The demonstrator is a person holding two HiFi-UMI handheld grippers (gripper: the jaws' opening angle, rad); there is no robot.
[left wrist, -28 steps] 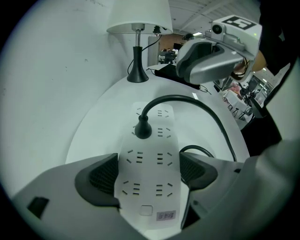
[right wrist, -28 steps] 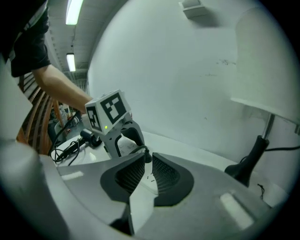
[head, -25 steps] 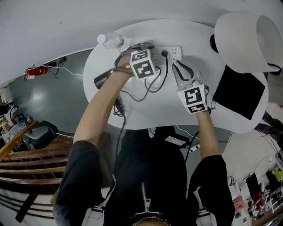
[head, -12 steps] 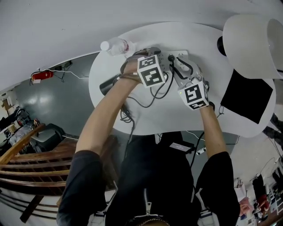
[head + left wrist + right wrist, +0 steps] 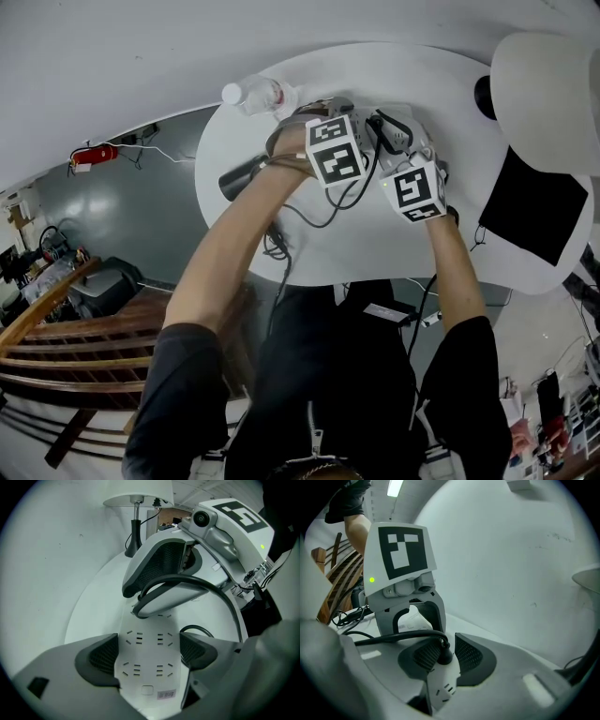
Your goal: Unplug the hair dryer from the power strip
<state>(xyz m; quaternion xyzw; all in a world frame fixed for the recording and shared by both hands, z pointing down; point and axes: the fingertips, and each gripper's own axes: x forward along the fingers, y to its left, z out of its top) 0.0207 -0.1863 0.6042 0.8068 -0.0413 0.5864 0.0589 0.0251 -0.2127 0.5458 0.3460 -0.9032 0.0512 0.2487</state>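
The white power strip (image 5: 147, 667) lies on the white round table (image 5: 375, 244). My left gripper (image 5: 149, 653) points steeply down and is shut on the strip, one pad against each long side. The hair dryer's black plug (image 5: 444, 654) sits in a socket near the strip's other end (image 5: 440, 688). My right gripper (image 5: 443, 657) has just been closing, and its pads now lie against both sides of the plug. The black cord (image 5: 393, 637) runs left from the plug. In the head view the dark hair dryer (image 5: 242, 175) lies at the table's left edge, beside my left arm.
A clear water bottle (image 5: 258, 94) lies at the table's far left rim. A white lamp (image 5: 548, 80) stands at the right with a black flat pad (image 5: 544, 206) in front of it. Loose cord (image 5: 319, 211) loops on the table below the grippers.
My right gripper has moved left and forward along the strip until it sits around the plug, close beside the left gripper. The left gripper has kept its hold on the strip.
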